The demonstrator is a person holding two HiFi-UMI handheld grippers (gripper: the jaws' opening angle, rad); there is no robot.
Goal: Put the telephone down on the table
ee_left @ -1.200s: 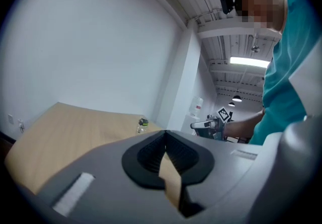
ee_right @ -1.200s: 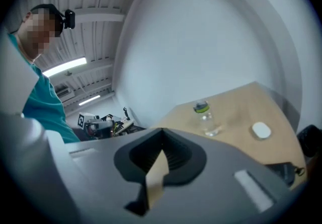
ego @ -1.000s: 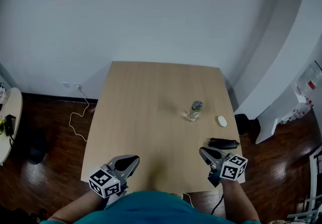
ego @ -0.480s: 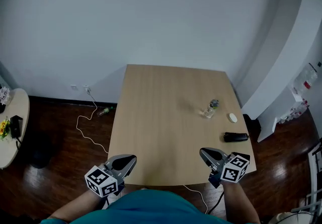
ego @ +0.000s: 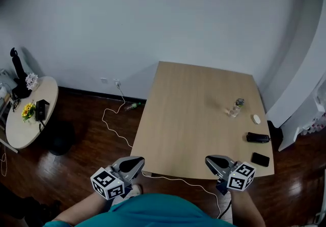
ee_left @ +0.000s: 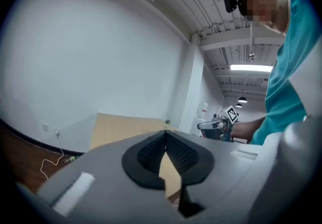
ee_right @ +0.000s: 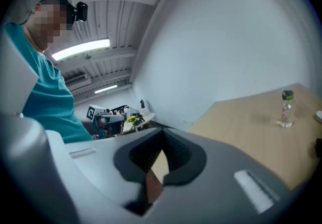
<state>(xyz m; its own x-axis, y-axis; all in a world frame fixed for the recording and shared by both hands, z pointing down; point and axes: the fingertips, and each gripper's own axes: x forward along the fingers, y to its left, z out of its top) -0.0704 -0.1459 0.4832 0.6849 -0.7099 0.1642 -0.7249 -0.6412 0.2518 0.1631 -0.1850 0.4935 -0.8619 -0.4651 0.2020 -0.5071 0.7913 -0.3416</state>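
A black telephone handset (ego: 257, 137) lies near the right edge of the wooden table (ego: 188, 119), with a flat black phone (ego: 260, 159) just in front of it. My left gripper (ego: 136, 162) hangs over the floor, off the table's near left corner, shut and empty. My right gripper (ego: 210, 160) hovers at the table's near edge, left of the flat phone, also shut with nothing in it. In the left gripper view the pads (ee_left: 173, 150) meet at their tips over the table (ee_left: 121, 127). The right gripper view shows the same, pads (ee_right: 176, 150) closed.
A clear bottle (ego: 237, 105) and a small white puck (ego: 256, 119) stand on the table's right side. A round side table (ego: 23, 131) at the left holds yellow flowers (ego: 26, 110) and a black object (ego: 40, 109). A white cable (ego: 114, 124) trails across the dark wooden floor.
The table has slid to the right and farther off in the head view, and the round side table has come into sight at the left. Both grippers stay shut and are now off the table's near edge.
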